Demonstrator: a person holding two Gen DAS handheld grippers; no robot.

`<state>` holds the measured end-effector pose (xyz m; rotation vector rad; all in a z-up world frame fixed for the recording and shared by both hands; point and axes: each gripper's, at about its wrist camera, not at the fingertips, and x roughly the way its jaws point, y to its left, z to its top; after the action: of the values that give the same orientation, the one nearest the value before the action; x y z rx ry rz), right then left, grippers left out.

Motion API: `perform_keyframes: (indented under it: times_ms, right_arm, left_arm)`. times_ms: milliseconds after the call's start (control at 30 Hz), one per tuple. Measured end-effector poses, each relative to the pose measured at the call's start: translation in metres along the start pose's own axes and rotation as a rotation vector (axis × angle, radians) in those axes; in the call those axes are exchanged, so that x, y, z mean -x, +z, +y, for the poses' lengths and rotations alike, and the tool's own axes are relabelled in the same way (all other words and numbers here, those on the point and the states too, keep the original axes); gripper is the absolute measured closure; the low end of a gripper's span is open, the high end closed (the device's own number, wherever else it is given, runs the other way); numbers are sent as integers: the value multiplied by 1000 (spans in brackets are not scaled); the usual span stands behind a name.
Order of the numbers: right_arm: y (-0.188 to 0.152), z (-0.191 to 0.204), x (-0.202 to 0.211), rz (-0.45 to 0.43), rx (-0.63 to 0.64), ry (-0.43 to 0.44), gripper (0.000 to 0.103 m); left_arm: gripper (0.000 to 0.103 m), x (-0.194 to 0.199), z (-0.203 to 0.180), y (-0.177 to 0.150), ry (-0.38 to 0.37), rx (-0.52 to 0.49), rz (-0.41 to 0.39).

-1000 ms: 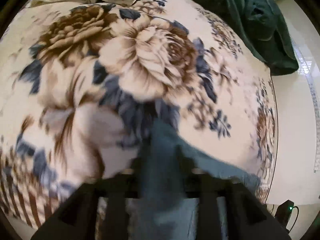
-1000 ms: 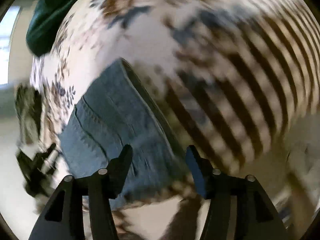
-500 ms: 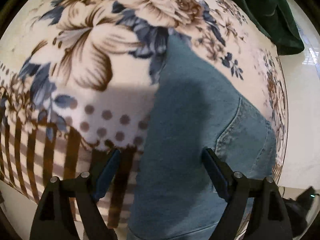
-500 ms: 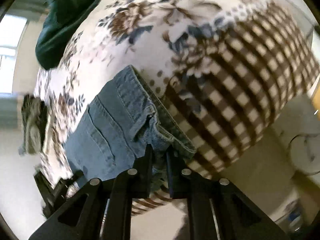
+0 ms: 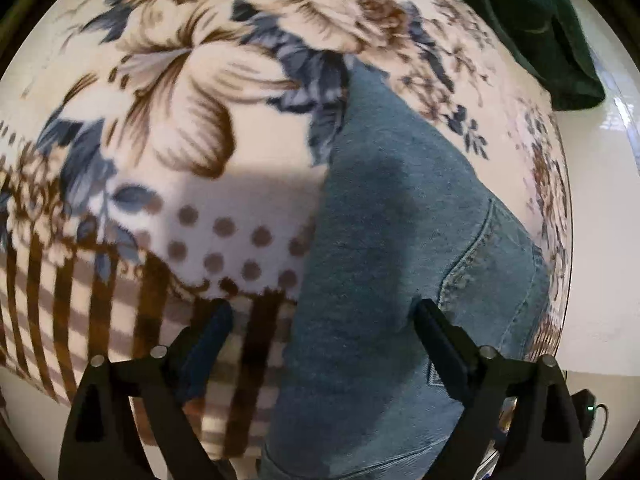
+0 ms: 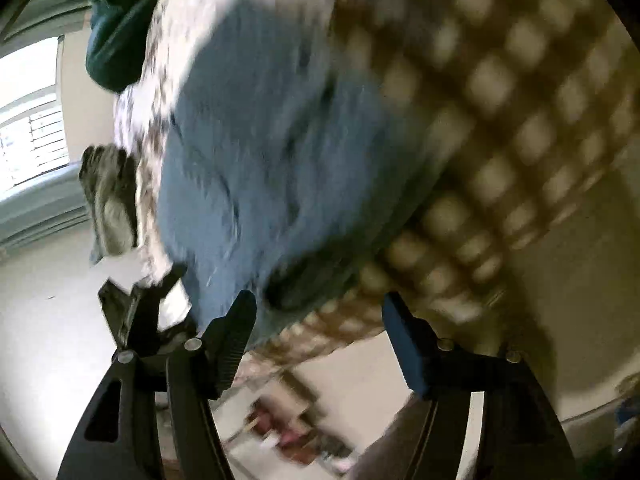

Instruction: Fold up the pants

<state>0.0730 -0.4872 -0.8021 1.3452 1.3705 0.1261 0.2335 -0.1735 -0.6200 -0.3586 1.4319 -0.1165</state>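
Blue denim pants (image 5: pixel 384 240) lie folded on a floral and checked blanket (image 5: pixel 180 120), running from the middle of the left wrist view down to its bottom edge. My left gripper (image 5: pixel 322 330) is open and empty just above the pants' near part, its right finger over the denim. In the blurred right wrist view the pants (image 6: pixel 256 152) lie near the bed's edge. My right gripper (image 6: pixel 318 328) is open and empty, close to the pants' near edge.
A dark green garment (image 5: pixel 532 20) lies at the far right of the bed, also seen in the right wrist view (image 6: pixel 116 28). The blanket hangs over the bed edge, with pale floor (image 5: pixel 600 240) beyond. A window (image 6: pixel 32 120) is at left.
My left gripper let go of the denim a second ago and has stayed open over the pants. My right gripper was shut on the waistband half a second ago and is now open.
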Motion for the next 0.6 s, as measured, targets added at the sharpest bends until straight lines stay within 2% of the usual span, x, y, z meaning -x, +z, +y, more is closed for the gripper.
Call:
perform_keyframes:
  times_ms: [67, 167, 333, 433, 500, 567, 600]
  right_arm:
    - [-2, 2, -26, 10, -20, 51, 35]
    - [-7, -2, -55, -12, -95, 197, 35]
    - [-9, 5, -58, -121, -115, 292, 32]
    - [-10, 14, -53, -143, -66, 286, 32]
    - [-8, 20, -55, -145, -26, 222, 32]
    - [-9, 10, -52, -155, -53, 186, 35]
    - [-10, 4, -52, -162, -83, 196, 35]
  left_arm:
    - [3, -3, 2, 0, -33, 9, 8]
    - [2, -9, 7, 1, -64, 43, 41]
    - [2, -13, 9, 3, -73, 55, 68]
    - [2, -14, 10, 5, -78, 54, 80]
    - [2, -16, 10, 6, -84, 52, 83]
    - [2, -19, 11, 7, -91, 56, 88]
    - [2, -20, 12, 7, -90, 58, 90]
